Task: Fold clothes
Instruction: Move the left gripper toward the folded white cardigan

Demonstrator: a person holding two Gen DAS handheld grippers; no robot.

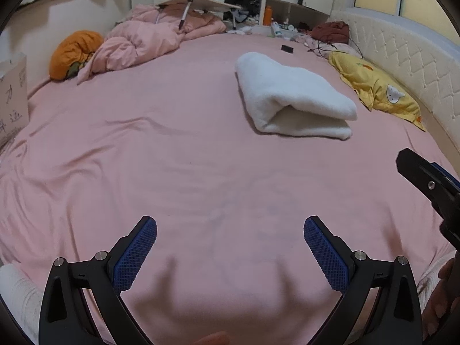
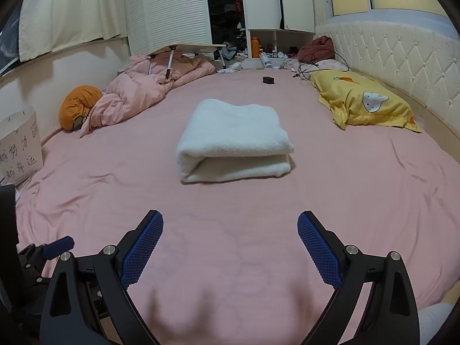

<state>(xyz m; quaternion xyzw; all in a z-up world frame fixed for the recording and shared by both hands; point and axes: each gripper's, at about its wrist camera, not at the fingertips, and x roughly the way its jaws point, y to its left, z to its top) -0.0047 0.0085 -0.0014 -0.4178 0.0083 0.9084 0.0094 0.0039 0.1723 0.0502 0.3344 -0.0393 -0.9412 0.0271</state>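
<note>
On the pink bed sheet, going from left to right, an orange cushion and a bunched pink duvet are lying pushed against the far wall, probably to keep the middle of the bed free as a working surface. Nearer the front, the left gripper is hovering low over bare sheet with its blue-padded fingers standing wide apart and holding nothing. Farther along, the white garment is sitting near the middle of the bed as a compact, layered bundle with a rolled fold facing the cameras, so it is already lying folded, as the task asks. The right gripper is pointing straight at that bundle from well back, its fingers also spread and gripping nothing; both tools are hanging clear of the cloth, which fits either a fold just completed or a pause before a further tuck. At the far right, a yellow pillow is resting along the quilted headboard, out of the way.
</note>
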